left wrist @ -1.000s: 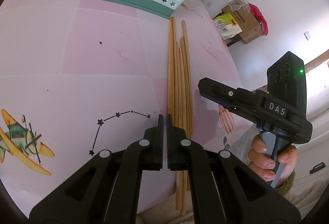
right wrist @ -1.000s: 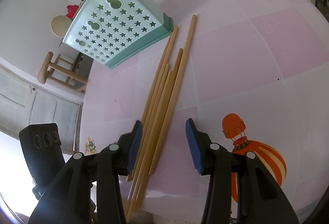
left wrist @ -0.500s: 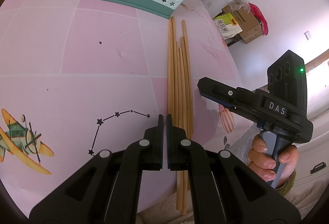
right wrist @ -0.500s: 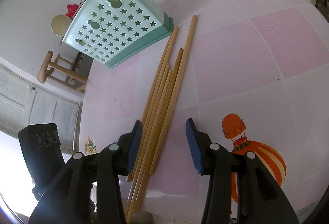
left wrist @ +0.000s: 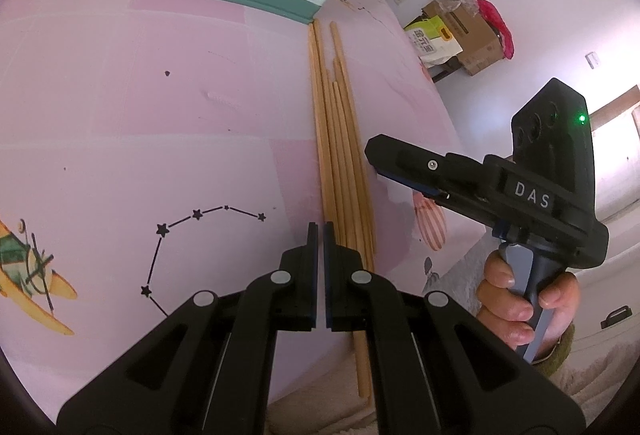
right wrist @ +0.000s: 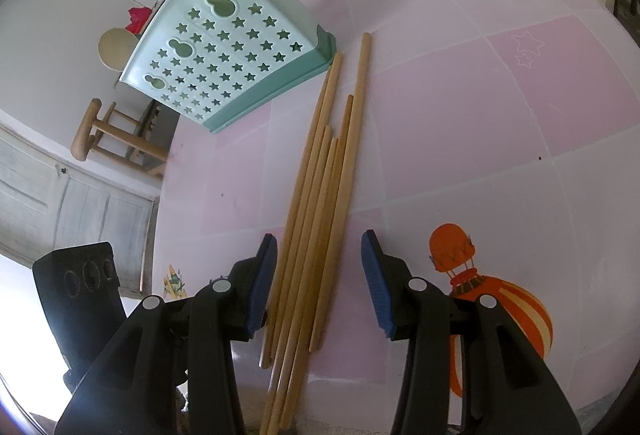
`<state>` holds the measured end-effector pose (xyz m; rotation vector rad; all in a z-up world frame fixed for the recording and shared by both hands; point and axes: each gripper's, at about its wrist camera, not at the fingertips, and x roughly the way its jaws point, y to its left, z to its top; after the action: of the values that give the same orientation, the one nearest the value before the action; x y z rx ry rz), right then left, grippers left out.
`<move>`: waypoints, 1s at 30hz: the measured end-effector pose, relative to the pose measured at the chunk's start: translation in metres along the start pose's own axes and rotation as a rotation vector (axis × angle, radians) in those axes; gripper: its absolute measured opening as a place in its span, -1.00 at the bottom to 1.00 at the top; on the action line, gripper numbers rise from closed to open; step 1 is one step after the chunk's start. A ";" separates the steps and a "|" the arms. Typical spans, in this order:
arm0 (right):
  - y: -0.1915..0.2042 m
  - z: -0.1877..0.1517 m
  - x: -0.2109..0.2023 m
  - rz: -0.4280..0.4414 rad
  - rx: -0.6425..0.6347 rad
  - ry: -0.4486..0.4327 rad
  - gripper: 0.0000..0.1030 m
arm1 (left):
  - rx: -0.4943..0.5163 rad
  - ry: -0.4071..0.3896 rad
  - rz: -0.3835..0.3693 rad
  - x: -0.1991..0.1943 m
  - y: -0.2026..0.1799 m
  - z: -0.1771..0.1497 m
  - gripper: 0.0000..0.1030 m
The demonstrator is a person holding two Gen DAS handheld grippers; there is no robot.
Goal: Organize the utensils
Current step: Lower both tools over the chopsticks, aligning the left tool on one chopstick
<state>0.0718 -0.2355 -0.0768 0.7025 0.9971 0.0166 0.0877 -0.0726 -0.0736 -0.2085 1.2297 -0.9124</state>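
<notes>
Pink counter (left wrist: 120, 115): chopsticks (right wrist: 320, 195) lie between my half-open right fingers (right wrist: 318, 275), ungripped; left fingers (left wrist: 321, 259) closed, empty, just beside them. Only right view shows the stool (right wrist: 108, 139).

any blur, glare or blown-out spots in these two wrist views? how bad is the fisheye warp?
Left wrist view: sharp, no motion blur; strong barrel warp bows the pink table; the doorway at far right is overexposed. Right wrist view: also sharp; the chopsticks lie in even light with faint shadows; the bottom-left corner behind the left gripper is blown out white; the star-holed basket leans with the warp.
</notes>
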 end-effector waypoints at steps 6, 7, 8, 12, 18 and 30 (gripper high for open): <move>-0.007 0.005 -0.008 -0.027 0.006 -0.027 -0.16 | -0.003 -0.016 -0.007 -0.002 0.001 0.001 -0.98; -0.007 0.007 -0.010 -0.035 0.003 -0.035 -0.16 | -0.003 -0.021 -0.007 -0.004 0.002 0.002 -0.98; -0.007 0.008 -0.010 -0.040 0.000 -0.040 -0.16 | -0.003 -0.026 -0.006 -0.005 0.003 0.003 -0.98; 0.000 0.015 -0.011 -0.088 -0.047 -0.063 -0.16 | -0.005 -0.038 -0.001 -0.009 0.005 0.005 -0.98; 0.013 0.019 -0.002 -0.171 -0.138 -0.065 -0.34 | -0.001 -0.058 0.010 -0.015 0.005 0.005 -0.97; 0.025 0.018 0.010 -0.268 -0.232 -0.062 -0.63 | 0.102 -0.087 0.061 -0.009 -0.016 0.023 -0.75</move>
<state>0.0991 -0.2227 -0.0646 0.3521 1.0042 -0.1216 0.0999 -0.0839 -0.0494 -0.1274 1.1006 -0.9016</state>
